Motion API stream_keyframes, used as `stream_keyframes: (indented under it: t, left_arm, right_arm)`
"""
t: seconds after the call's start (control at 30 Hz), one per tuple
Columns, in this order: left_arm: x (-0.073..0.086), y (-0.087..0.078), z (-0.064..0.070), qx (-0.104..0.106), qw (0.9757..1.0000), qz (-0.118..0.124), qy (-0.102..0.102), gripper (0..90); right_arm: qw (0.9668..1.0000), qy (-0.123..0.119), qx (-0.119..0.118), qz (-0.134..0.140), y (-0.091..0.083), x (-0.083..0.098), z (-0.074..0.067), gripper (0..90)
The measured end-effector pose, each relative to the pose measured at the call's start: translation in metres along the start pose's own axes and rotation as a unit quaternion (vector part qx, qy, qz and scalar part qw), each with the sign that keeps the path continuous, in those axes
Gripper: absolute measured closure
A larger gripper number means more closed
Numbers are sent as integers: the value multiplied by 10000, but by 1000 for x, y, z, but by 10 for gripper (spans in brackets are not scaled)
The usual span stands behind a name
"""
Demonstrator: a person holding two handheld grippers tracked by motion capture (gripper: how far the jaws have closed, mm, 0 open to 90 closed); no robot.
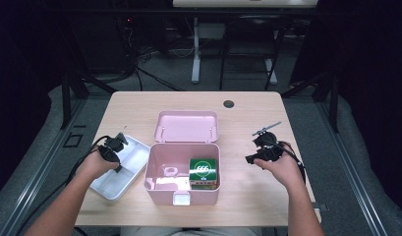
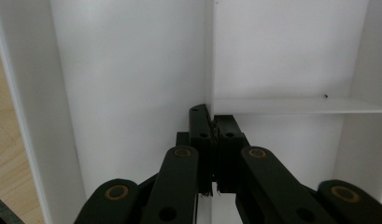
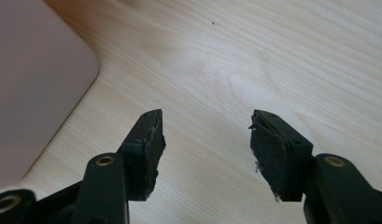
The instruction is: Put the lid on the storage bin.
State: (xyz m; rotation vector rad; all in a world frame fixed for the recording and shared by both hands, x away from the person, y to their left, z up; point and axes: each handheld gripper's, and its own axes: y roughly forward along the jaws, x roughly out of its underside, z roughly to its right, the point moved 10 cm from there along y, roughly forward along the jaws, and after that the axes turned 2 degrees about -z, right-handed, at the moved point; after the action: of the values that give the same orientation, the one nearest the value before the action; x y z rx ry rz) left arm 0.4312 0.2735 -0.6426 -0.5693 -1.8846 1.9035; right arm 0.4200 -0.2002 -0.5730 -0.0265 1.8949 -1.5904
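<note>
Because its thin divider (image 2: 291,105) gives the only narrow edge to pinch, the white tray (image 1: 124,169) seems to be taken from inside: it lies on the surface (image 1: 139,105) just left of the open pink box (image 1: 182,173), touching or nearly touching that box's left wall; the left claw (image 2: 212,122) reaches down into it, jaws brought together at the point where the divider meets the middle wall, apparently nipping that wall, though the frames do not make a firm grip certain; the box holds a green packet (image 1: 204,173) at its right end, its lid (image 1: 186,127) folded back behind; the right claw (image 3: 206,140) hovers over bare wood right of the box, jaws half apart and empty, probably waiting to help.
</note>
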Motion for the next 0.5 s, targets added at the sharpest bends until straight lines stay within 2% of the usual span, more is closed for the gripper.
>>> stream_keyframes:
  t: [0.27, 0.37, 0.5]
  left_arm:
    - [1, -2, 1, 31, 10000, -85, 33, 890]
    - [1, -6, 2, 85, 9999, -53, 29, 891]
    - [1, -14, 2, 57, 9999, -36, 95, 891]
  right_arm:
    - [10000, -5, 34, 12, 2, 0, 2, 438]
    - [10000, -27, 35, 9, 2, 0, 2, 438]
    - [10000, 19, 19, 9, 2, 1, 1, 438]
